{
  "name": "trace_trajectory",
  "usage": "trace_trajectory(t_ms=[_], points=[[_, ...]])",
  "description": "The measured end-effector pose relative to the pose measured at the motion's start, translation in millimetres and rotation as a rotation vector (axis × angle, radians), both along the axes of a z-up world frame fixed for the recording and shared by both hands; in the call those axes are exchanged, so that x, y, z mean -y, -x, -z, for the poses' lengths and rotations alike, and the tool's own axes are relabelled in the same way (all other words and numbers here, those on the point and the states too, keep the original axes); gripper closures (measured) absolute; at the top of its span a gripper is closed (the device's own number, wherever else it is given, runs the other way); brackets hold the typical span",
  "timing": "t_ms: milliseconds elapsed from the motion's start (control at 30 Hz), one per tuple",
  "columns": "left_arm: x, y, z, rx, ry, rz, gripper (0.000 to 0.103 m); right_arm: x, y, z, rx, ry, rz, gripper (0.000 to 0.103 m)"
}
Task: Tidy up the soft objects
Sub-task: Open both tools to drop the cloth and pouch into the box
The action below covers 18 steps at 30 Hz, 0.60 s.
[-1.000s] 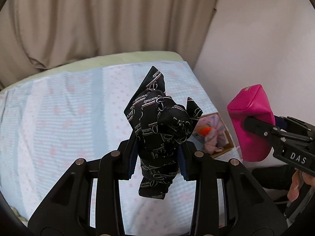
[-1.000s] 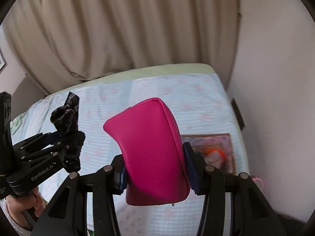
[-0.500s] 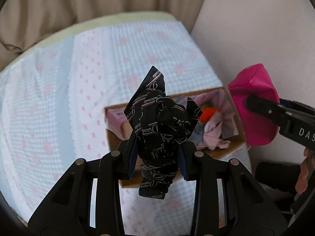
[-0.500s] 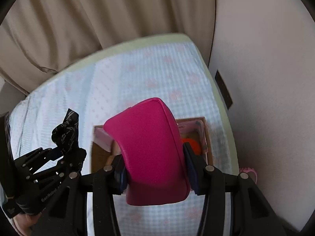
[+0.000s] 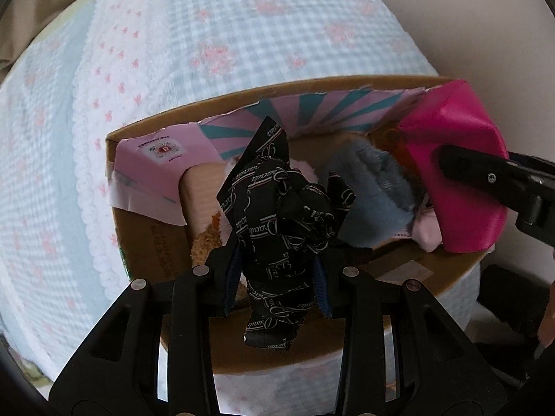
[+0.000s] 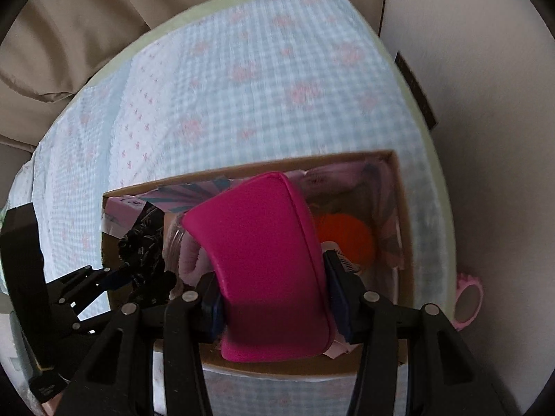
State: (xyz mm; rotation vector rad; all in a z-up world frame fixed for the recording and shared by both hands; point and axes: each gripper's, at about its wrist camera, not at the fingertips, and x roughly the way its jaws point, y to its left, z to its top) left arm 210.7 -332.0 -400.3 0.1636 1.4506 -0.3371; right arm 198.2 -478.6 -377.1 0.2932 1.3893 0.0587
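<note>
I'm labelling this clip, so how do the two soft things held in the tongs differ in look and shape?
The black printed cloth is dark with white script lettering; the pink pouch is plain bright magenta.
The cloth is crumpled, with loose corners sticking out; the pouch is smooth and keeps a puffy, rounded form.
The left tongs hold the cloth; the right tongs hold the pouch.
Both are clamped above the open cardboard box on the bed.
</note>
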Motion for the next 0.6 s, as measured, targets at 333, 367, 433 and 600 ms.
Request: trace_trajectory(t_ms=[333,367,433,600], points=[[4.2,5.3,-2.7,0.018,-0.046,0.038,0.000,11.6,-8.4,-0.1,0.003,-0.046,0.051,0.000],[3.7,5.7,-3.0,0.016,-0.045,0.037,0.000,12.3,-7.9,-0.6,0.004,-0.041,0.052,0.000],[2.6,5.8,-4.8,0.007,-0.041,0.032,0.000,12.6,-6.2,0.1,-0.005,-0.047,0.045,0.000],[-1.9,9.0,-16.3,0.014,-0.027,0.022,0.000,12.7,-1.1,-5.3,0.007,-0.047,0.054,0.000]])
